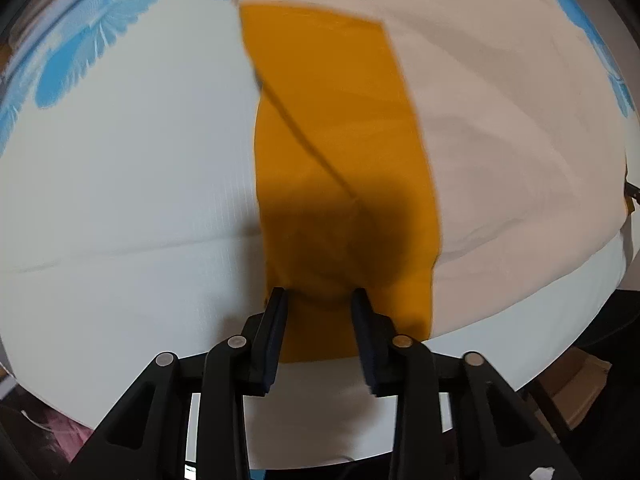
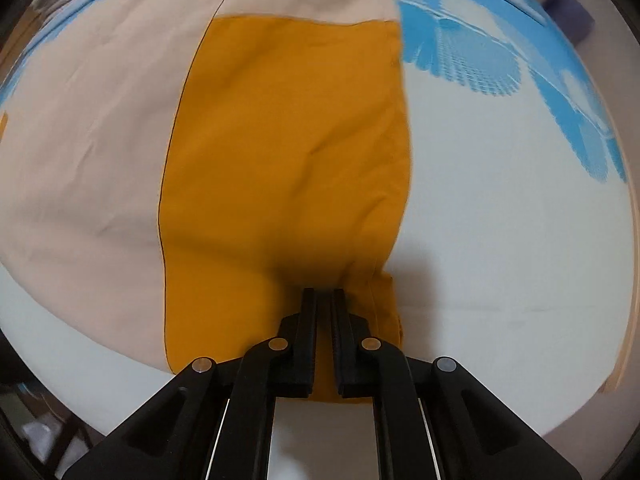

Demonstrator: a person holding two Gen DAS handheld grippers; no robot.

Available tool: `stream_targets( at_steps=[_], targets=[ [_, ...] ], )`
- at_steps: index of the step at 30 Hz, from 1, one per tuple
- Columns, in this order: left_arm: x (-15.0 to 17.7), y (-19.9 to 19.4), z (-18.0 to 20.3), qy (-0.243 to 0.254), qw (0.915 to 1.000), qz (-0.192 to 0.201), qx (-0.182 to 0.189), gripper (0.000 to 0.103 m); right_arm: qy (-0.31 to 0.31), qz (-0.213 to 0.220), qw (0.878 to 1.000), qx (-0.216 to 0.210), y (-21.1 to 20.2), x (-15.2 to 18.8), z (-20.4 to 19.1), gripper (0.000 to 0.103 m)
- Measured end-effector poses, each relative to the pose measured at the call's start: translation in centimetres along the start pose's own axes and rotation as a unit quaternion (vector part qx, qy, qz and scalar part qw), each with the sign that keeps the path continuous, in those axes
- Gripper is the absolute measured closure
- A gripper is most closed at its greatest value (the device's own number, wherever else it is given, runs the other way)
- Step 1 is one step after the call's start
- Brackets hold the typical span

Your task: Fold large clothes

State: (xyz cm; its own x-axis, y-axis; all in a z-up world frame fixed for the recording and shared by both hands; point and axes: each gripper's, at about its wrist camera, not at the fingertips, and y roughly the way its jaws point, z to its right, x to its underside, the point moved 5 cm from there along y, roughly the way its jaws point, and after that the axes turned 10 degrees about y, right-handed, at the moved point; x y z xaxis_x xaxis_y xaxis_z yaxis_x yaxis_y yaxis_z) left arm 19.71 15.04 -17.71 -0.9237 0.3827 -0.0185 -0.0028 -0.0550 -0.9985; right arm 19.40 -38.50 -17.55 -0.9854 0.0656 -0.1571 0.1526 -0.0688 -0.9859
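Observation:
A large cream garment [image 1: 500, 140] with mustard panels lies spread on the white table [image 1: 120, 180]. My left gripper [image 1: 320, 294] points down over the near end of a mustard panel [image 1: 328, 120]. Its fingers stand apart, and a low hump of the mustard cloth shows between them without being pressed. In the right wrist view the other mustard panel [image 2: 288, 140] runs down to my right gripper [image 2: 323, 292]. That gripper's jaws are nearly together, and creases in the fabric converge at their tips, where they pinch the panel's lower right corner.
The table cover has a blue leaf print [image 1: 68, 68] [image 2: 480, 68] toward its far side. The table's front edge curves just behind both grippers. A cardboard box [image 1: 576, 392] sits below the edge, and a purple object [image 2: 568, 20] lies at the far right.

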Motion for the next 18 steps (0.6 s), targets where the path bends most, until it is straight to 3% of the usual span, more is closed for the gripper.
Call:
stream_targets(
  at_steps=[1, 4, 6, 8, 13, 18],
  targets=[
    [-0.1, -0.5, 0.4, -0.001, 1.0, 0.007, -0.003, 0.074, 0.005, 0.008, 1.0, 0.002, -0.5, -0.1, -0.1, 0.095],
    [-1.3, -2.5, 1.0, -0.011, 0.999, 0.044, -0.005, 0.073, -0.011, 0.101, 0.994, -0.032, -4.6, -1.5, -2.5, 0.095],
    [-2.2, -3.7, 1.3, -0.025, 0.9974, 0.067, -0.009, 0.073, -0.025, 0.166, 0.982, -0.087, -7.6, -2.4, -5.2, 0.093],
    [-3.2, -4.7, 1.7, -0.039, 0.9954, 0.087, -0.011, 0.073, -0.041, 0.188, 0.974, -0.117, -8.7, -2.7, -7.6, 0.088],
    [-5.3, -5.6, 3.4, -0.046, 0.9922, 0.115, -0.005, 0.073, -0.109, 0.193, 0.962, -0.157, -8.8, -3.6, -16.0, 0.084],
    [-8.8, -5.6, 6.5, -0.01, 0.9915, 0.128, -0.02, 0.073, -0.153, 0.137, 0.975, -0.085, -3.6, -5.5, -20.4, 0.084]
  ],
)
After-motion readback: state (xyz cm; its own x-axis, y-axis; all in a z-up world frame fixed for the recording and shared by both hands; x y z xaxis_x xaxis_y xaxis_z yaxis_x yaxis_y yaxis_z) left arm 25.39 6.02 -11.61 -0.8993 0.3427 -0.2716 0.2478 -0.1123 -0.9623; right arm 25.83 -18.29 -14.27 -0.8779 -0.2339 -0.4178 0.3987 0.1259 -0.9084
